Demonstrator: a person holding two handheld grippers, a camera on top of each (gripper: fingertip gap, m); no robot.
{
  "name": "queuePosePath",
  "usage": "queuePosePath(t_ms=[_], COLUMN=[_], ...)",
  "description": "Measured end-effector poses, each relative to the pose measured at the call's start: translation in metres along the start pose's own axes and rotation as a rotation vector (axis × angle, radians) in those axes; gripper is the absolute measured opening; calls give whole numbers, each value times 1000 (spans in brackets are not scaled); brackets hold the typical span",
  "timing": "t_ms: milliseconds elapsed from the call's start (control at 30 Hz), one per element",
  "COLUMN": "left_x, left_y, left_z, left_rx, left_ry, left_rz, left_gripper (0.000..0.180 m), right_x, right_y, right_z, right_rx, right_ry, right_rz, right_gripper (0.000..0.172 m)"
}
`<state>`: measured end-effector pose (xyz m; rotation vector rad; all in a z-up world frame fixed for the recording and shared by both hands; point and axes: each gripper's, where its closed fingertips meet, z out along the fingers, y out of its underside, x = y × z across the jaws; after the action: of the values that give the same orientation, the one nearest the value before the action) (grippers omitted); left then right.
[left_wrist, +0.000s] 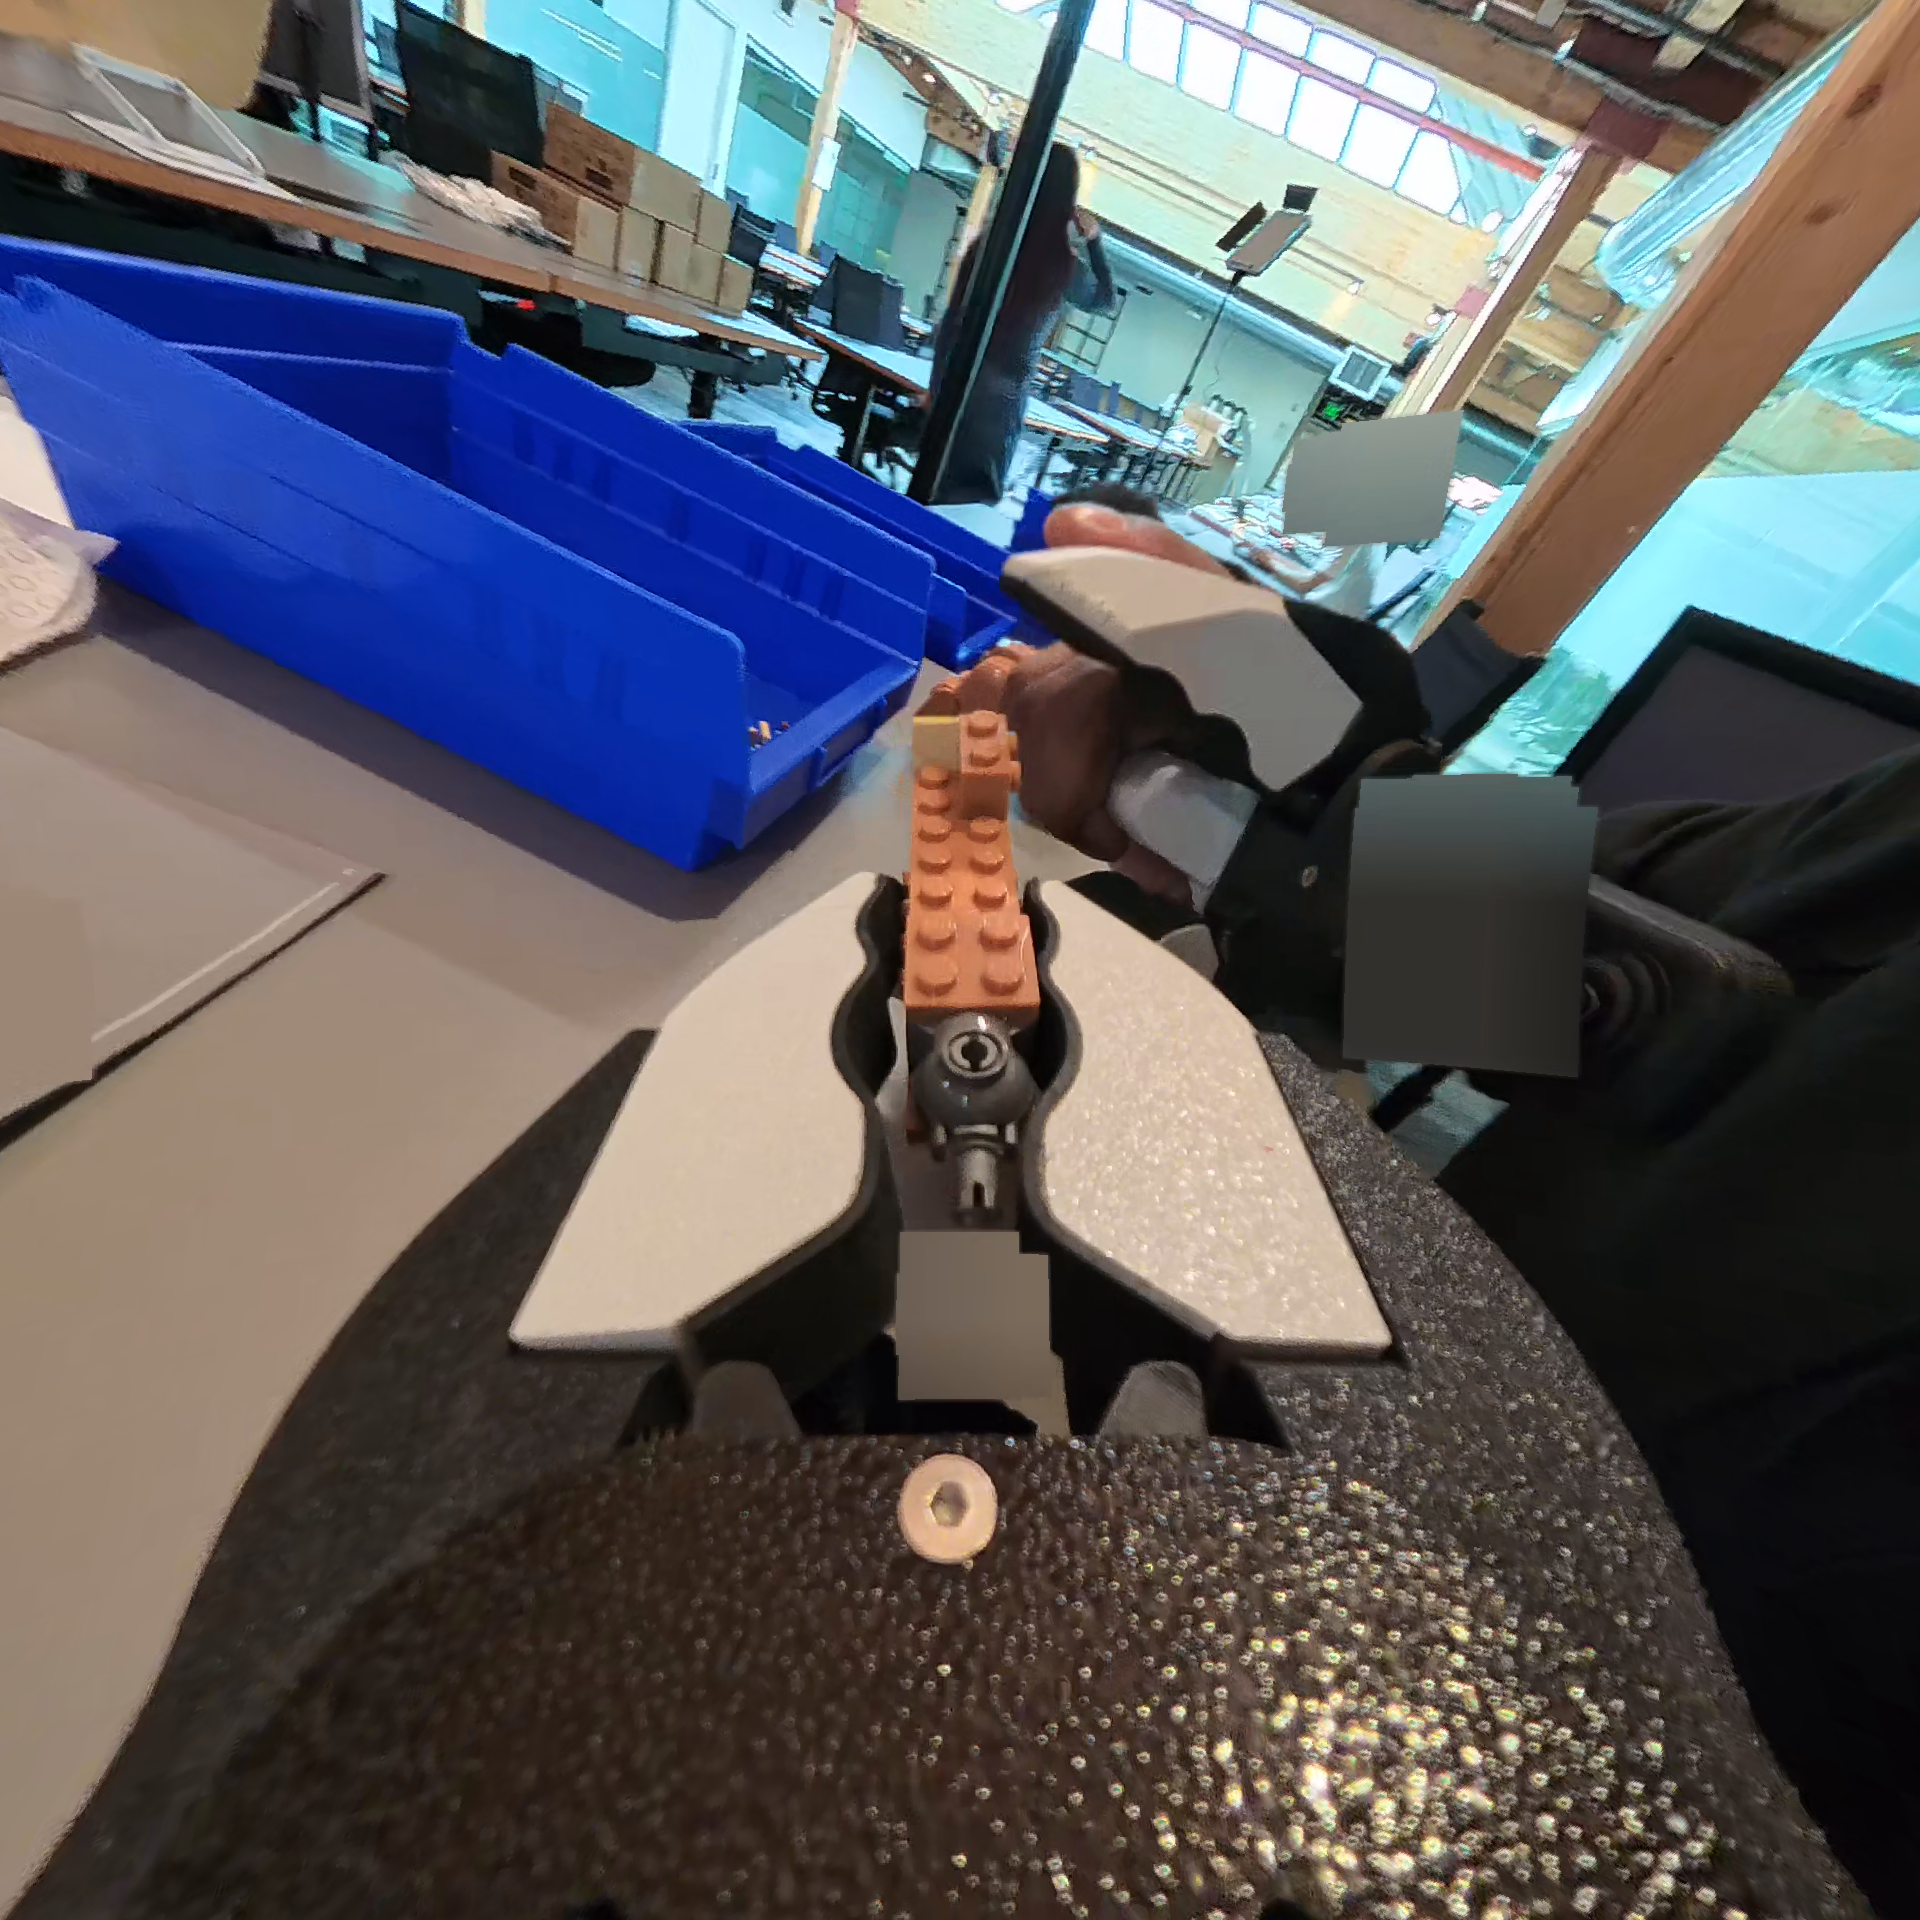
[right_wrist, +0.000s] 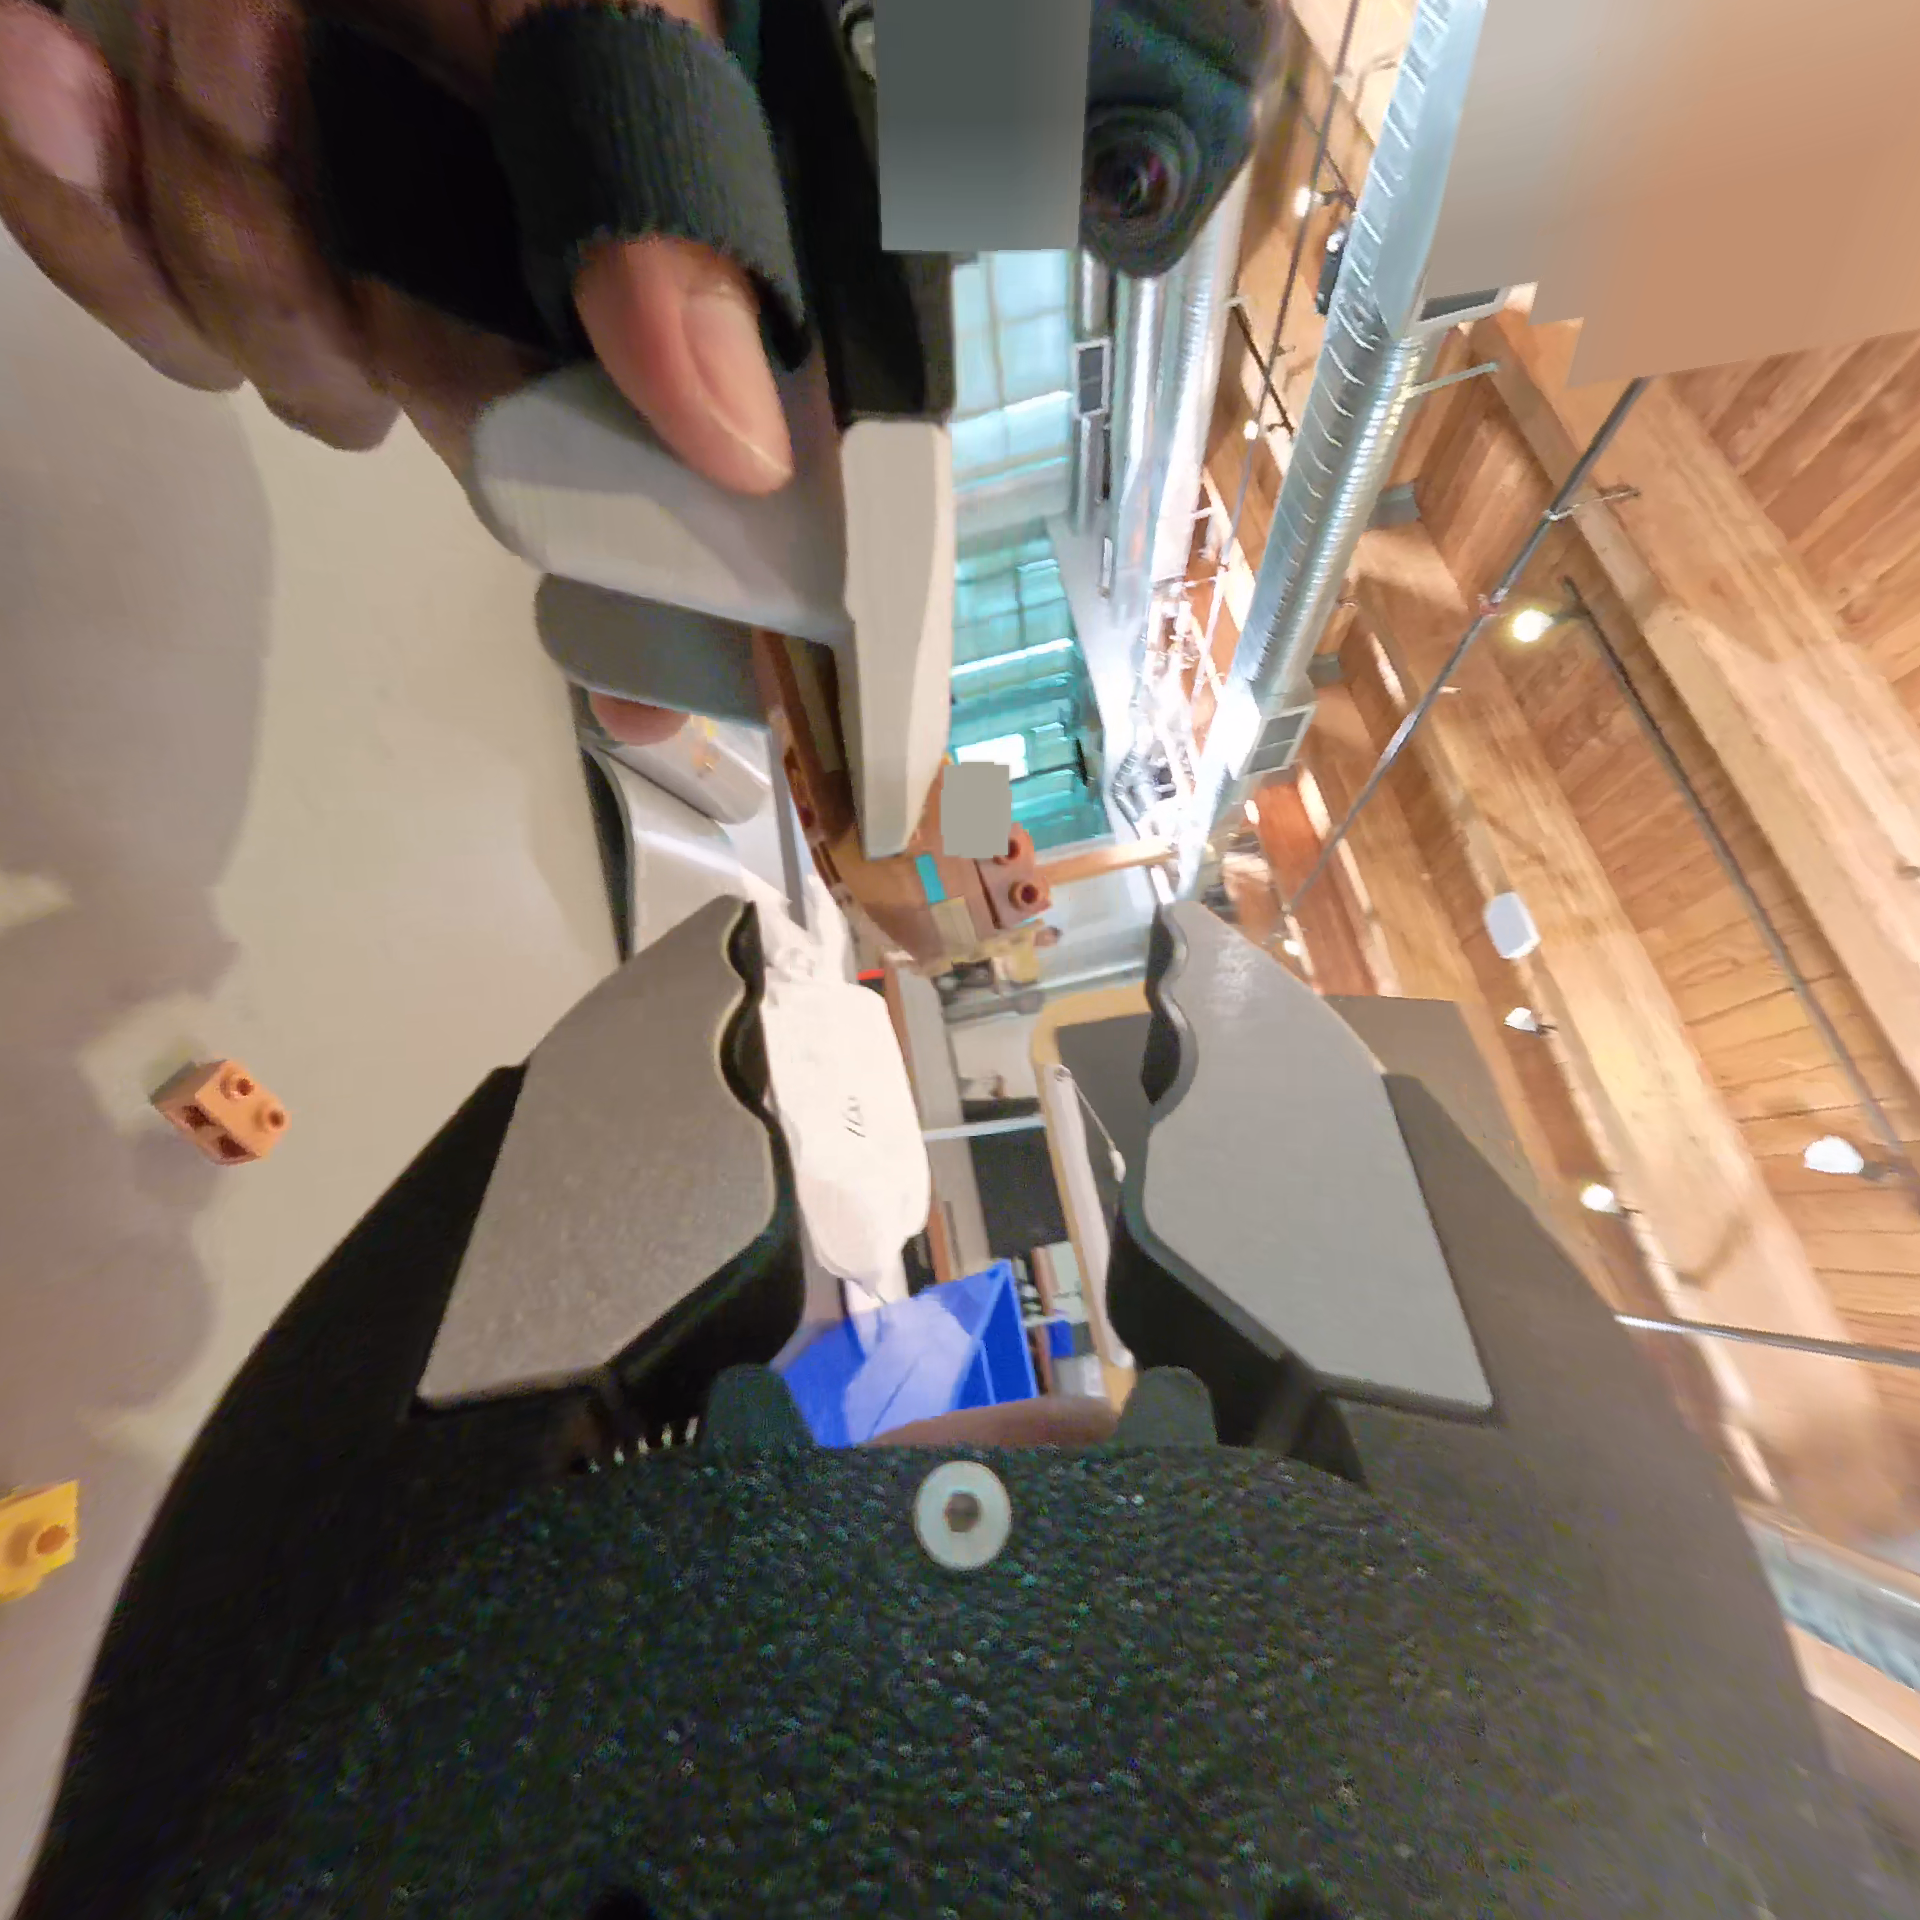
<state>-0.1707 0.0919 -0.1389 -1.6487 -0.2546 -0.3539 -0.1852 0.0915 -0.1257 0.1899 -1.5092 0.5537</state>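
Note:
My left gripper (left_wrist: 961, 904) is shut on a long brown brick assembly (left_wrist: 961, 935), which sticks out forward between the pads. A dark grey ball-joint piece (left_wrist: 971, 1070) hangs at its near end, inside the jaws. A small tan piece (left_wrist: 938, 743) and a brown brick sit on its far end. My right gripper (right_wrist: 951, 935) is wide open and holds nothing. The assembly's far end (right_wrist: 904, 894) lies just beyond its fingertips, touching neither pad. In the left wrist view the right gripper's grey finger (left_wrist: 1195, 644) and the hand (left_wrist: 1070, 748) on it are beside that far end.
Blue bins (left_wrist: 416, 582) stand on the grey table (left_wrist: 312, 1039) to the left, with a grey mat (left_wrist: 156, 894) in front. A loose brown brick (right_wrist: 223, 1112) and a yellow piece (right_wrist: 36, 1538) lie on the table. A dark monitor (left_wrist: 1745, 707) stands at the right. The grippers are tip to tip, or close to it.

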Motion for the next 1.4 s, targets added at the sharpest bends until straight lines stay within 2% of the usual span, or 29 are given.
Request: queuePosePath(t_ms=[167,333,600,800,1400], left_x=[7,20,27,25,13], left_y=[5,13,21,26,25], left_z=[-5,-10,-16,-16,-14], left_rx=[-32,-108,-187,-208,-141], left_ry=[141,295,404,408,345], left_rz=[-105,-161,-228,-253,-304], left_gripper=[21,21,21,21,21], right_x=[-5,-10,-14,-23,-26], right_y=[-7,-15,-29,-30,-21], right_z=[-4,-10,-21,-22,-15], right_rx=[92,175,280,278,193], right_ry=[-139,-251,-350,-397,-387], right_rz=[69,118,180,180,150], right_gripper=[71,60,43,35,33])
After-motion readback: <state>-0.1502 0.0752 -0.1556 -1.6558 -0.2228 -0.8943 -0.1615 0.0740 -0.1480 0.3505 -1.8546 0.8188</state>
